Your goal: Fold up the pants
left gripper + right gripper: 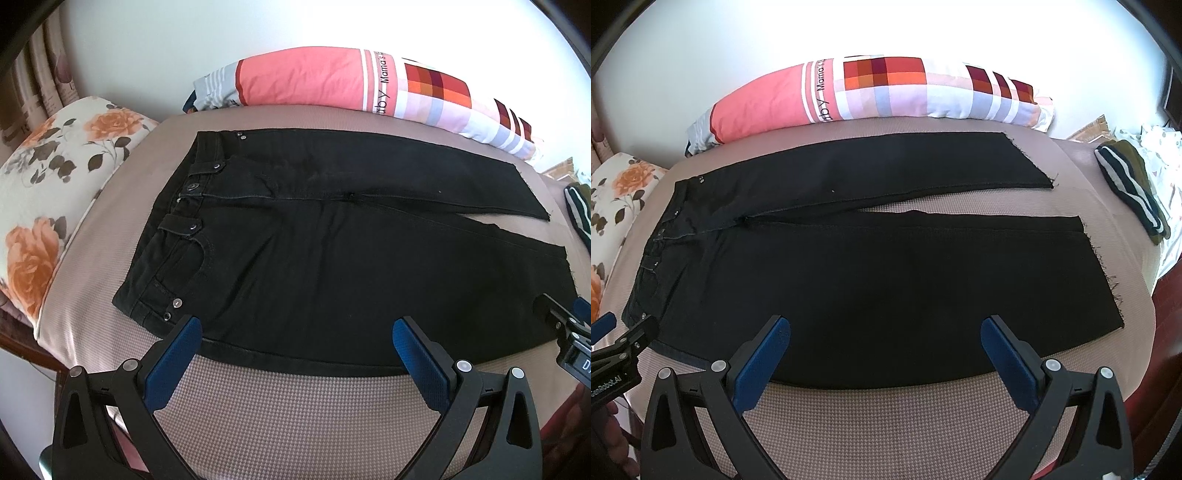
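Observation:
Black pants (332, 251) lie flat and spread on a beige bed (295, 413), waistband to the left, both legs running right and slightly apart. In the right wrist view the pants (886, 280) show full length with frayed hems at the right. My left gripper (297, 343) is open and empty, hovering over the near edge of the pants by the waist. My right gripper (885, 343) is open and empty, hovering over the near leg's edge. The right gripper also shows at the right edge of the left wrist view (565, 321), the left one at the left edge of the right wrist view (617, 339).
A pink and checked pillow (351, 85) lies along the far side against the wall. A floral pillow (55, 184) sits at the left end. A dark striped garment (1130, 184) lies at the right end of the bed.

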